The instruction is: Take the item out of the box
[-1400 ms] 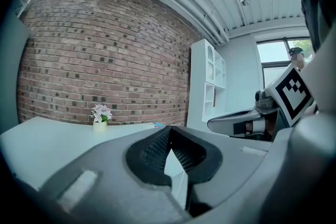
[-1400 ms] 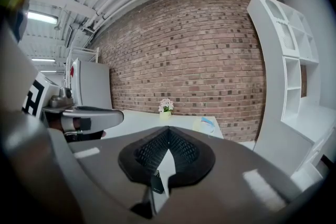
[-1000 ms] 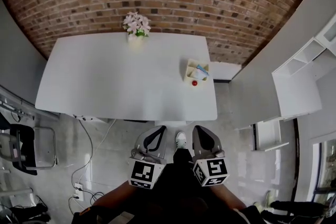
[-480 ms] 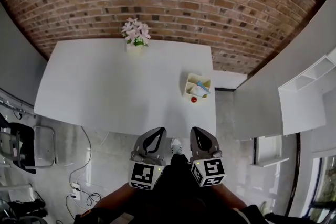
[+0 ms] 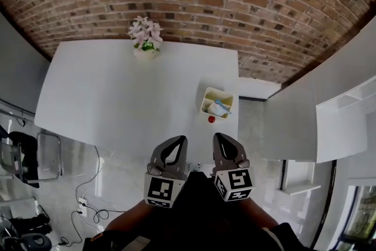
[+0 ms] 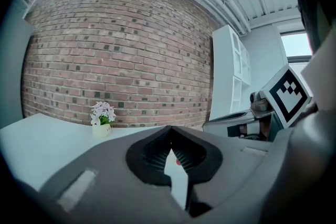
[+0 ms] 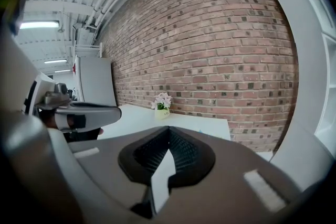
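Brick wall [image 5: 188,3] fills the back; the white desk [image 5: 117,97] butts against it. Both tools sit low in the head view, off the desk's near edge and well apart from everything on it.

Left tool [image 5: 177,140]: jaws together at the tips, nothing between them. Right tool [image 5: 221,138]: same, closed and empty.

Flower pot [image 5: 144,47] is at the far edge by the wall, not part of the job. Box [image 5: 205,97] is a small open cream container near the desk's right edge. Item [image 5: 220,107] lies inside it, pale with a blue part, too small to identify. Small red object [image 5: 211,119] sits on the desk just beside the box's near side, outside it.

Step in hand reads as approach: nothing reached, nothing gripped, item not yet out. The right tool is nearer the box, so it is the likely picker.

Next move calls for closing the gap to the box, opening the jaws before descent, and coming in from above so the walls don't block. The box looks light, so the left tool may need to steady it.
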### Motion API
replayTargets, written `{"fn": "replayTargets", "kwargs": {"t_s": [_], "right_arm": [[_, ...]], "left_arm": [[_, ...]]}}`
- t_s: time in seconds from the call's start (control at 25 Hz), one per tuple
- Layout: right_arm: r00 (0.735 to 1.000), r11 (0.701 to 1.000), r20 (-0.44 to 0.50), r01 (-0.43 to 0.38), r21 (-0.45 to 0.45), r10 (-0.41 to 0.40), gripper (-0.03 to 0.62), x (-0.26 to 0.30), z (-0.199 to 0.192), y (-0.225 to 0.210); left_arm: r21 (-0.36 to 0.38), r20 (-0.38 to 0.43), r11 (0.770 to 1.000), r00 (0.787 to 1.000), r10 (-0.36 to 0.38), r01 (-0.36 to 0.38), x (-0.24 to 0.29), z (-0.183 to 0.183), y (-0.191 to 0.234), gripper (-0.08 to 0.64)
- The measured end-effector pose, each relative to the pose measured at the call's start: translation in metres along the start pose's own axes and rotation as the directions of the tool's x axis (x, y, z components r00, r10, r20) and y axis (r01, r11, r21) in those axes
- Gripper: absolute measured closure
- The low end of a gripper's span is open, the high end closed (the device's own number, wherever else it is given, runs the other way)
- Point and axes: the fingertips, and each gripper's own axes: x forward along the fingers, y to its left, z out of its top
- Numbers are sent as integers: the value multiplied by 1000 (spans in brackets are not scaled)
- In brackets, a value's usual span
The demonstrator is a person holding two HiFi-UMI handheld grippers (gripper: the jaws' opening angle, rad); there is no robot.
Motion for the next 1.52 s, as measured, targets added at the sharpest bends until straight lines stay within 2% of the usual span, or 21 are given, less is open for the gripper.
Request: {"fn": "replayTargets", "kwargs": {"t_s": [0.48, 0.84, 0.92, 1.16, 1.52], "right_arm": [[997, 998, -78, -13, -55, 8, 591, 44, -6, -66], [989, 996, -146, -34, -82, 22, 590, 68, -23, -92], [988, 996, -154, -36, -79, 23, 554, 73, -25, -98], [985, 995, -172, -43, -87, 28, 538, 88, -31, -111], [971, 987, -223, -115, -109, 88, 495, 102, -46, -110]], "left_arm": [[-7, -25, 999, 999, 34, -35, 73, -8, -8, 555], [-25, -81, 997, 994, 77, -79, 113, -26, 2, 555], [-26, -92, 996, 992, 83, -86, 120, -29, 5, 555], [-23, -112, 994, 988, 103, -106, 141, -41, 15, 555], [-58, -148, 988, 980, 132, -142, 161, -58, 30, 555]]}}
